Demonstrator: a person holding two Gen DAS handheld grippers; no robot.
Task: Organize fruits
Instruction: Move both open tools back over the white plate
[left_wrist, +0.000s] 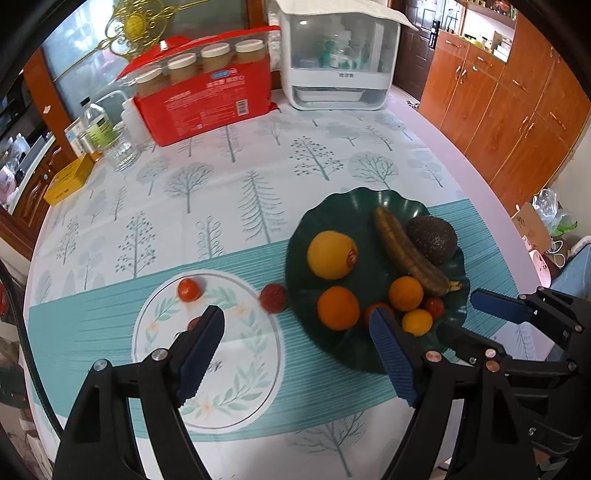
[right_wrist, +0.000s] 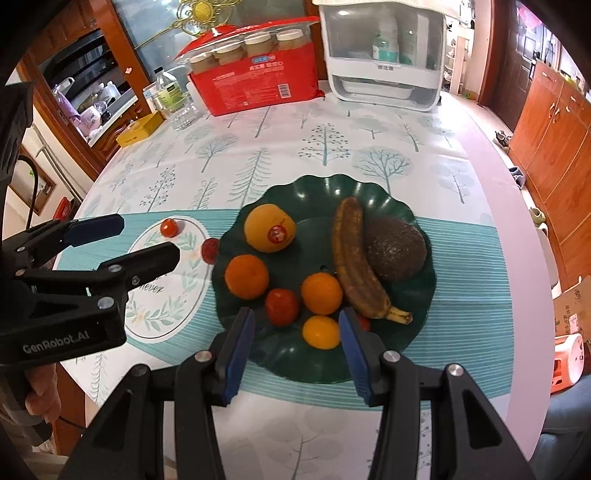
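Mid-gather: plate already loaded with banana, avocado, oranges, tomatoes. Left gripper wide open, empty, over mat. Right gripper open, empty, at plate's near rim. Strays left on mat: tomato, red fruit just beside plate. Next: drop left over tomato, close gently.

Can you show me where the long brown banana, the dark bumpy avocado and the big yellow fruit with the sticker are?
Long brown banana (right_wrist: 354, 258), right wrist view, mid-body.
Dark bumpy avocado (right_wrist: 397, 249), right wrist view, centre.
Big yellow stickered fruit (right_wrist: 264, 225), right wrist view, upper skin.
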